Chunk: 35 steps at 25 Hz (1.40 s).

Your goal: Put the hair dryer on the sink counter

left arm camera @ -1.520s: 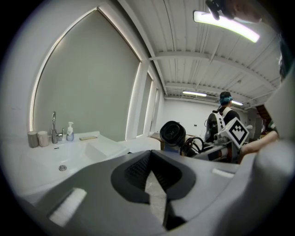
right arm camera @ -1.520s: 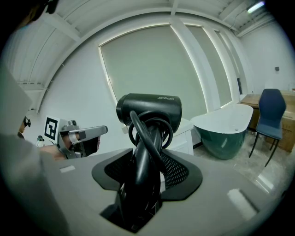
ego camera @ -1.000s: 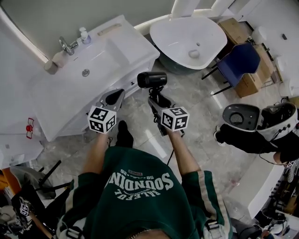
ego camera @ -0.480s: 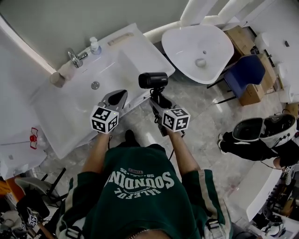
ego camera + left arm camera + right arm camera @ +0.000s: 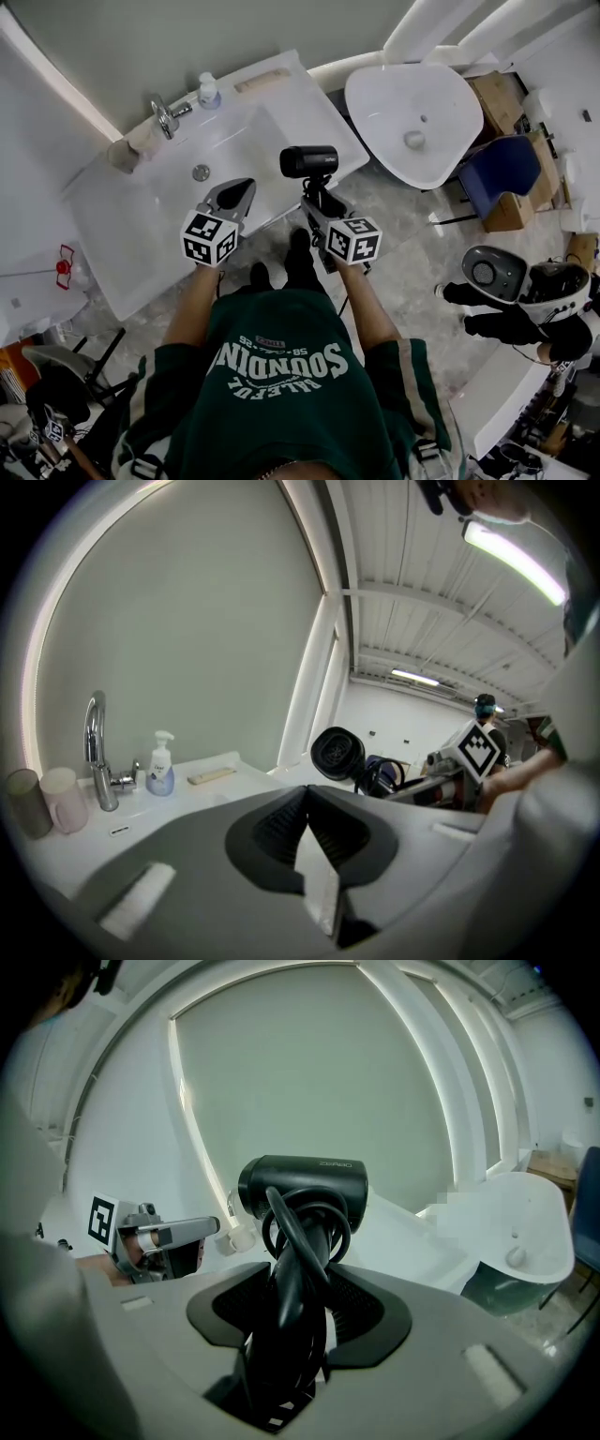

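A black hair dryer (image 5: 307, 161) (image 5: 302, 1188) (image 5: 338, 754) with its cord coiled round the handle stands upright in my right gripper (image 5: 312, 194) (image 5: 291, 1335), whose jaws are shut on the handle. It hangs over the front right edge of the white sink counter (image 5: 281, 103) (image 5: 216, 785). My left gripper (image 5: 234, 195) (image 5: 314, 841) is shut with nothing in it, over the counter's front edge, just left of the dryer.
On the counter: a basin (image 5: 211, 155), a chrome tap (image 5: 167, 114) (image 5: 97, 752), a soap bottle (image 5: 208, 89) (image 5: 160, 764), two cups (image 5: 127, 150) (image 5: 47, 799) and a small flat bar (image 5: 212, 775). A white bathtub (image 5: 415, 117) (image 5: 525, 1227) stands to the right, a blue chair (image 5: 502, 169) beyond it.
I have stepped closer to the sink: the counter has slid nearer under both grippers. The hair dryer stays held in the right gripper, now over the counter's edge.
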Tool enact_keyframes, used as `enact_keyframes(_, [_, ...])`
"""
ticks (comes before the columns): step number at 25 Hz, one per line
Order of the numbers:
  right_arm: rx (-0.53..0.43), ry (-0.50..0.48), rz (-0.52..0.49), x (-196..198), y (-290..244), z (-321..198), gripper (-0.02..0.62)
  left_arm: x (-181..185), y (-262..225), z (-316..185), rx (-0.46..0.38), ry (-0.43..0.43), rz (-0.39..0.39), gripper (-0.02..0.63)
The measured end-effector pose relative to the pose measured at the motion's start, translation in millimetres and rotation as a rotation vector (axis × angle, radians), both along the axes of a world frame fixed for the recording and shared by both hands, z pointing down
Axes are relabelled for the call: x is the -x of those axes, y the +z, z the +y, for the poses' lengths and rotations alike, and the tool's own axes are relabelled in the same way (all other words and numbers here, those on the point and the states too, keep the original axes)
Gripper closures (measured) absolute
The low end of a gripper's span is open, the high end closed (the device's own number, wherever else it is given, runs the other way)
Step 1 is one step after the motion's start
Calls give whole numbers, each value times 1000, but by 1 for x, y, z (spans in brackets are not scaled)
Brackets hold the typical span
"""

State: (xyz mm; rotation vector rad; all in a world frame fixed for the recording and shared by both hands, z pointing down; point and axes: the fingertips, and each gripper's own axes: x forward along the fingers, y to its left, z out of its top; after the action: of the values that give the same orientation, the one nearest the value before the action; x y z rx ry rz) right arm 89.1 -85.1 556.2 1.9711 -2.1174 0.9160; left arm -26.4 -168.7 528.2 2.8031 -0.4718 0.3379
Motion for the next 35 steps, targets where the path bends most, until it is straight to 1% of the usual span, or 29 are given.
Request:
enact_keyframes(4, [-6,-43,-3,-5,3,-28,407,1,1,-23,-4,-50,-6,555])
enact_keyframes(8, [-3,-96,-4,-15,9,-56,407,-7,0,-47,-8,-101,-13,555])
enact_keyframes(14, [6,-205,4,-35,15,-113,407,-15,-2,-94,-10,-218,-20,555])
enact_keyframes(19, [18,-270,12,-56,17,-150,407,-25,-1,-121,-2,-296,-22,555])
enact_keyframes(24, [33,-298,14,-77,21,-173,407,-34,3,-131,10,-340,-37,555])
enact_keyframes(32, [61,-319,18,-98,35,-206,407,-33,14,-148,33,-405,-56,555])
enact_keyframes(35, [82,-331,35,-104,43,-215,407,-34,17,-151,39,-420,-57,555])
